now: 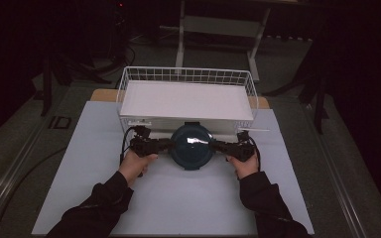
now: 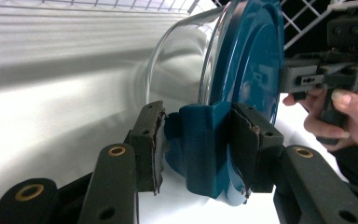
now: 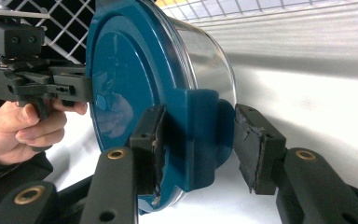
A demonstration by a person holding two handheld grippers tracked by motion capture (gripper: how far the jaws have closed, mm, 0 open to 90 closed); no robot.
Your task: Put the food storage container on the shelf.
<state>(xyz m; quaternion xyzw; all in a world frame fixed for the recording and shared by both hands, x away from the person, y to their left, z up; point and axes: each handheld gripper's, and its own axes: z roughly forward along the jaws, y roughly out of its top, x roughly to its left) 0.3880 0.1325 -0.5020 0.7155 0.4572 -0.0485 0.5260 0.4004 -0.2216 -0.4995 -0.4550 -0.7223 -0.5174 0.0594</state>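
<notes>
Nearest are the person's two hands, each with a tool. The left tool [image 1: 164, 145] grasps the latch tab on the left side of the blue lid [image 1: 192, 144]. In the left gripper view one pad [image 2: 244, 149] presses flat on the tab [image 2: 204, 140], and the other pad sits just beside it. The right tool [image 1: 217, 146] has the tab [image 3: 199, 135] on the right side between its pads. One pad [image 3: 150, 144] touches it. The other pad [image 3: 254, 147] stands a little apart, so I judge this grip is looser.

The lid sits on a clear glass bowl [image 2: 179, 56]. The bowl is held between the two tools, above the white table [image 1: 178, 198], just in front of the wire basket [image 1: 129, 79].

To do this step well, I think both hands should move together and keep the bowl level, so it does not tip. The right tool should squeeze its tab well first. Lift high enough to pass the near rim of the basket, farther away. Then bring the bowl down slowly onto the white board [image 1: 186, 101] inside.
</notes>
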